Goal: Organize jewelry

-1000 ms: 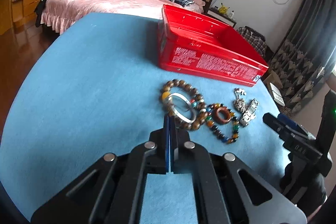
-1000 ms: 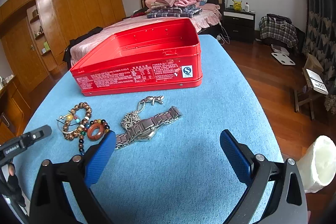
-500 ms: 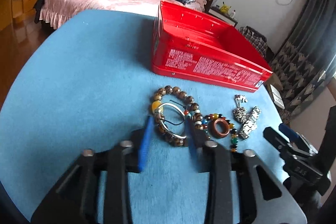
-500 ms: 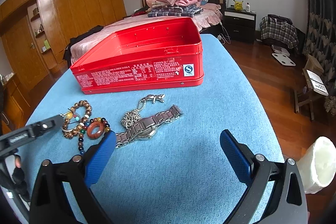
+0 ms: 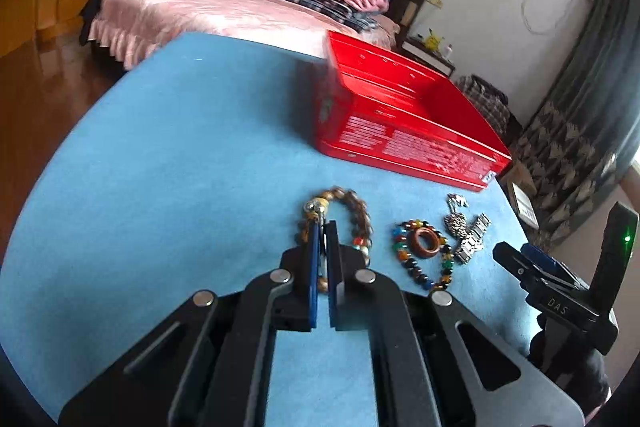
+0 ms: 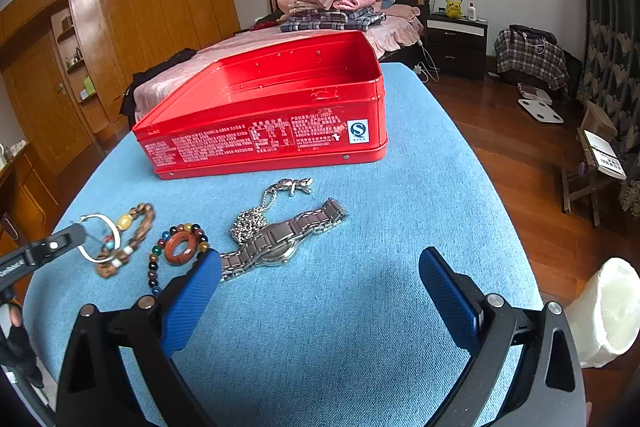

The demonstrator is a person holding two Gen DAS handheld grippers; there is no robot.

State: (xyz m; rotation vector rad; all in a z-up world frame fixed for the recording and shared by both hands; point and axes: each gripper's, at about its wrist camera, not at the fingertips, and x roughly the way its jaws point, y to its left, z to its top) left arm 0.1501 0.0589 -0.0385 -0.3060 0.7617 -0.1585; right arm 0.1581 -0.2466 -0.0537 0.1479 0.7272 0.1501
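A blue worktop carries an open red tin beyond both grippers. The left gripper has its fingers clamped on the silver bangle, with the brown bead bracelet around them. The right gripper hovers, fingers wide apart, just behind the watch

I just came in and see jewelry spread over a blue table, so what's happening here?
A person with a gripper in each hand is sorting jewelry toward the open red tin. The left gripper is shut on the silver bangle, which lies with the brown bead bracelet. The right gripper hangs open above the cloth. The colored bead bracelet, red ring, chain necklace and metal watch lie on the table.
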